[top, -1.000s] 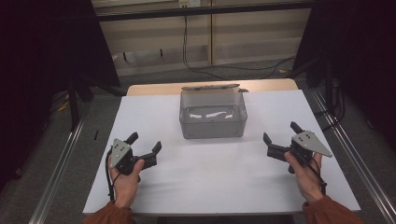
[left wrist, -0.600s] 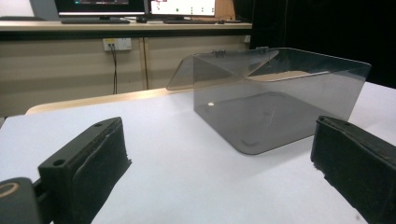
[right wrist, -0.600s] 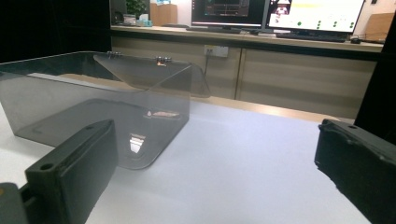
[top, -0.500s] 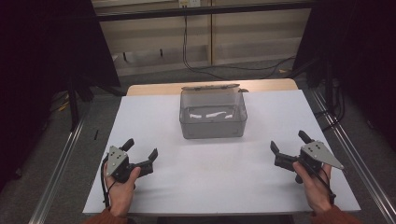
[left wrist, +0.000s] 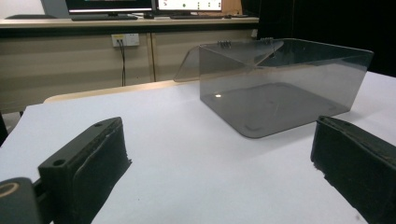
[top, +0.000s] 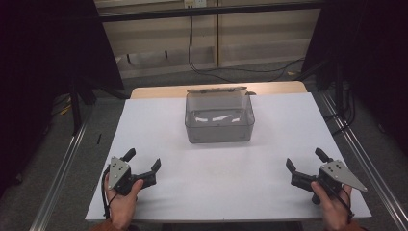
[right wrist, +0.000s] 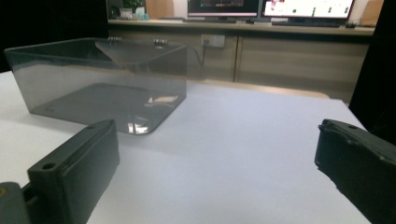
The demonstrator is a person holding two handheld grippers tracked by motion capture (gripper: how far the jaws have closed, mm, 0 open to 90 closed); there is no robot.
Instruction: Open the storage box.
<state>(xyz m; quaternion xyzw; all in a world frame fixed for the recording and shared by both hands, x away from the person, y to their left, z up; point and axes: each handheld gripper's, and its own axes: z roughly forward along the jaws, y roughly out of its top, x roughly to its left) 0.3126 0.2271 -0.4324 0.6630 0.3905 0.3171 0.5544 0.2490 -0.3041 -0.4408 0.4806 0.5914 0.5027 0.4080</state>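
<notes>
I am looking down on a white table [top: 226, 192] with a clear smoky plastic box [top: 219, 122] standing toward its far middle, its hinged lid [top: 216, 90] tipped open behind it. The box looks empty apart from pale reflections on its floor.

My left gripper [top: 143, 166] rests near the table's near left corner, held by my left hand [top: 121, 197], with its two black jaws spread wide and nothing between them. My right gripper [top: 308, 166] sits near the near right corner in my right hand [top: 332, 204], jaws likewise spread wide and empty. Both grippers are well apart from the box and from each other, each angled inward toward the table's middle.

In the left gripper view, the box [left wrist: 280, 86] stands ahead and to the right between the parted jaws. In the right gripper view, the box [right wrist: 100, 79] stands ahead and to the left, with desks and lit monitors [right wrist: 271, 7] beyond the table
</notes>
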